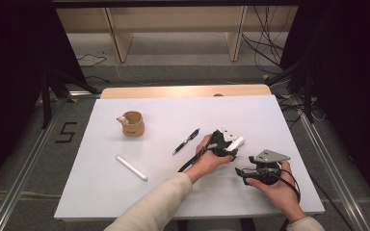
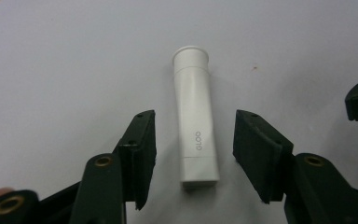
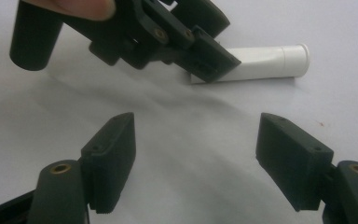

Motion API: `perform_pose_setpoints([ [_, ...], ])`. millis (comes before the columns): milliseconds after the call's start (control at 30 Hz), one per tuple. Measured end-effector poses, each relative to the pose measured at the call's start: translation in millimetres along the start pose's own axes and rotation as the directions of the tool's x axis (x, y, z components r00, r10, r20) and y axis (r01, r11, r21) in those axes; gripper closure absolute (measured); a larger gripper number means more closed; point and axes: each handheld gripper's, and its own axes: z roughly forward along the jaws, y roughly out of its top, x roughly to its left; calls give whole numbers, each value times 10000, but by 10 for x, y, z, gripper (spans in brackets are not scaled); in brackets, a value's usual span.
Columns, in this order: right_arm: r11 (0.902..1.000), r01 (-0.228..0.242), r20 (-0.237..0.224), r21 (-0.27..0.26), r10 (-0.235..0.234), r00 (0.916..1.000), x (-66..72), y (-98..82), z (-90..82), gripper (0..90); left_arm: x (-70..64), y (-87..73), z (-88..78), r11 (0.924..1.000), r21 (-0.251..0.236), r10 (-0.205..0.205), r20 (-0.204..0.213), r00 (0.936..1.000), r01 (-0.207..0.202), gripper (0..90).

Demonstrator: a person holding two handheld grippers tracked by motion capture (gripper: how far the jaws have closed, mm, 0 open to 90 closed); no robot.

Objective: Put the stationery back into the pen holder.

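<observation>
The white glue stick [image 2: 196, 119] lies flat on the counter [image 1: 125, 192], toward the right half and nearer the front edge than the back, its flanged cap end pointing away from the left gripper [image 2: 195, 154]. The tube sits between that gripper's two fingers [image 2: 142, 149], which stand apart on either side of it with a clear gap at each side, so nothing is gripped yet. Judging by its look, the stick is a light, rigid plastic cylinder with a smooth skin, so it could roll or slip; the best hold seems to be across the straight middle of the barrel, below the cap, with the pads square to its length.

The right gripper [image 3: 196, 158] hovers just beside it, nearer the front right corner, its fingers spread wide and empty.

Farther toward the middle of the counter lies a black pen [image 1: 186, 141], then a second white stick [image 1: 131, 168] toward the front left, and a small tan cup [image 1: 133, 123] with a little figure on its rim stands toward the back left.
</observation>
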Motion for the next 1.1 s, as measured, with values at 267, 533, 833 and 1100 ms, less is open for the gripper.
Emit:
perform_pose_setpoints([
  [267,10000,17,-11,-10,-17,10000,-2,0,4,293,24,4,80,9996,210,-174,-19,9998,174,529],
  [533,10000,13,-13,-12,-13,10000,0,0,8,293,6,-6,128,9990,385,-233,17,9997,232,559],
  [833,10000,28,-23,-5,-28,10000,-2,-2,9,293,24,27,151,9977,552,-398,94,9992,392,584],
  [1100,10000,32,-26,-5,-32,10000,-3,-2,10,293,10,39,162,9972,615,-422,-43,9991,424,627],
])
